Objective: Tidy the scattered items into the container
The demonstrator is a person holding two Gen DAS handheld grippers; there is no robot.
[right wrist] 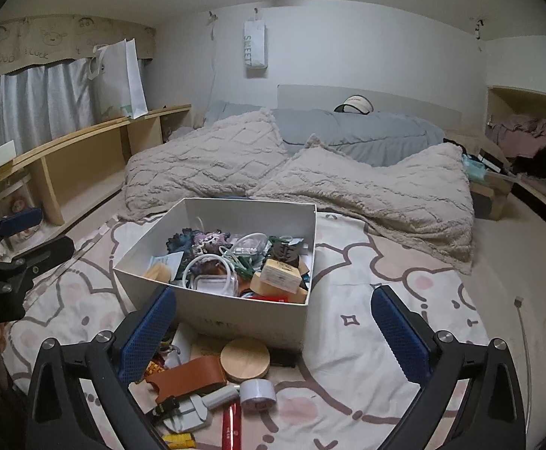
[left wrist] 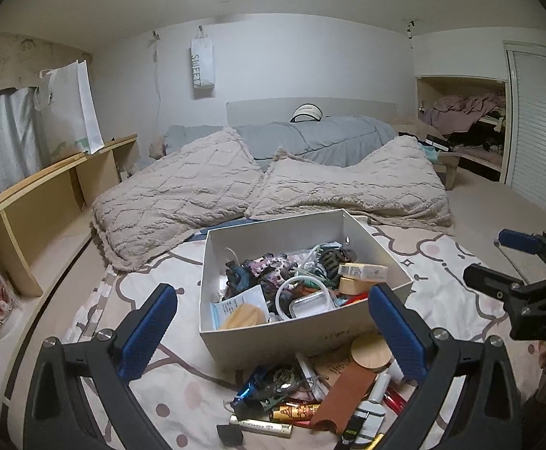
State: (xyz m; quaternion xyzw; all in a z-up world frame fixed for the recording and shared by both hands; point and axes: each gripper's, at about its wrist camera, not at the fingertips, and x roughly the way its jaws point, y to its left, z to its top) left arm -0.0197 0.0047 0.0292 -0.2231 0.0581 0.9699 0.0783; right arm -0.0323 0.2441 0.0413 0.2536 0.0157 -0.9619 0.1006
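Observation:
A white box (left wrist: 231,328) stands on the patterned bedspread and holds several small items. A pile lies scattered in front of it: a round wooden lid (left wrist: 371,350), a brown leather sleeve (left wrist: 344,393), a gold tube (left wrist: 259,425) and a tangled dark trinket (left wrist: 273,386). My left gripper (left wrist: 273,332) hovers open above this pile, nothing between its pads. In the right wrist view the box (right wrist: 235,318), the wooden lid (right wrist: 244,360), the leather sleeve (right wrist: 186,377), a grey tape roll (right wrist: 258,393) and a red pen (right wrist: 231,427) lie below my right gripper (right wrist: 273,333), which is wide open and holds nothing.
Two beige tufted blankets (left wrist: 183,195) lie behind the box, with a grey duvet (left wrist: 310,138) beyond. A wooden shelf (left wrist: 48,195) runs along the left. A closet with clothes (left wrist: 464,120) is at the right. A thin white strap (right wrist: 522,322) lies on the floor.

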